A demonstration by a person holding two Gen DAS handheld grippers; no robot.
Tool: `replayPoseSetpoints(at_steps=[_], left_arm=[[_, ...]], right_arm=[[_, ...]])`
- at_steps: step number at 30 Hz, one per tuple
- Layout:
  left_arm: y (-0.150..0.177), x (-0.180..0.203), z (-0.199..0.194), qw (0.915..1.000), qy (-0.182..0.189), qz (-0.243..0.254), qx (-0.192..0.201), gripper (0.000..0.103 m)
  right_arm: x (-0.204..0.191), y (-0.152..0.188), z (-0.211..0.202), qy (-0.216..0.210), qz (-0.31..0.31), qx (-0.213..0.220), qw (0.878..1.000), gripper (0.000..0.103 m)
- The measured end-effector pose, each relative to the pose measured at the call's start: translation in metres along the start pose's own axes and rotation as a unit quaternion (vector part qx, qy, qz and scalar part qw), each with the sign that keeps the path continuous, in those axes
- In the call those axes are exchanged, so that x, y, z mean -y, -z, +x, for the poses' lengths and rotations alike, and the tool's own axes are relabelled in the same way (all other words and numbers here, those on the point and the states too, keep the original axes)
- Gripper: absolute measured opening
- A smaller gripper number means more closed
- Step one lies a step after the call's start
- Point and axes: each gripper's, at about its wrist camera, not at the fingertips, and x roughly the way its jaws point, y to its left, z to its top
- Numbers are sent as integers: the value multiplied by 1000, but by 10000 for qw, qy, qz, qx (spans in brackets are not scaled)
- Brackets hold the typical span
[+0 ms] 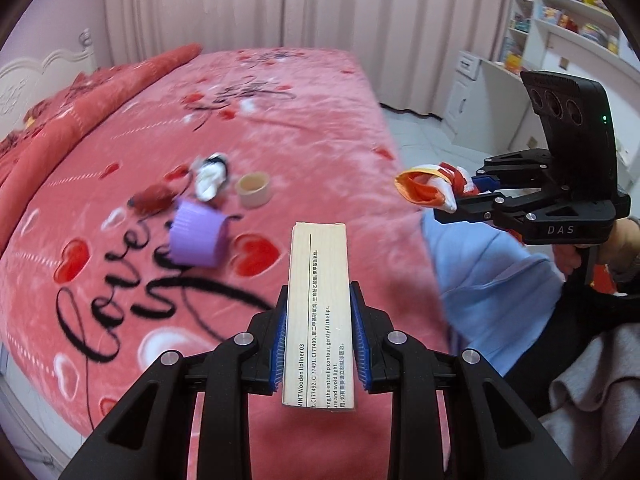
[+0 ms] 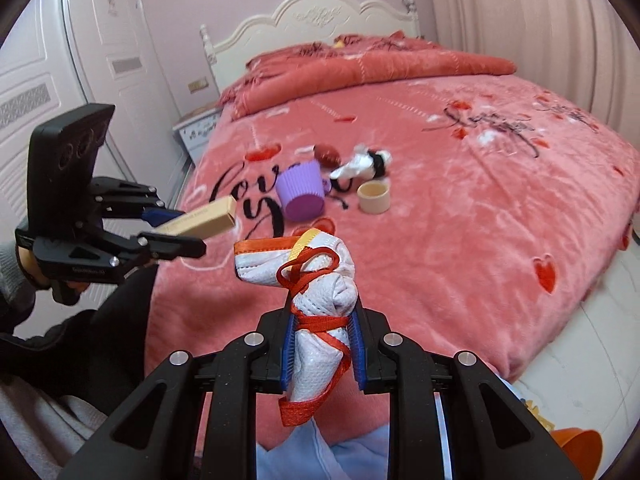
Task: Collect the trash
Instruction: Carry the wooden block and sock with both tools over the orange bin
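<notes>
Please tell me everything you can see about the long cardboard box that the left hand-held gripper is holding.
The cardboard box is long, narrow and cream-coloured, like thin paper card. One face carries black print, including "Wooden lipliner 03" and lines of Chinese text. It looks closed and undamaged. The left hand-held gripper is shut on it, its blue pads pressing the two long sides near the rear end, so the box sticks forward past the fingers. It hangs above the pink bedcover, touching nothing else.

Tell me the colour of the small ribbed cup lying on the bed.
The ribbed cup is lilac purple; the right wrist view shows it most sharply.
</notes>
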Motion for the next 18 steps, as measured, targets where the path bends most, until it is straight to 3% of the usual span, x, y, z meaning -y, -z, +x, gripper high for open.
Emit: replayPoseSetpoints(at_steps=[8,18], left_arm=[[-42,51,16,9968,263,757,68,29],[-114,128,69,9804,895,1752,136,29]], right_arm=[[25,21,-52,347,322,338,9983,23],[105,69,-132,1236,1218,719,9822,23]])
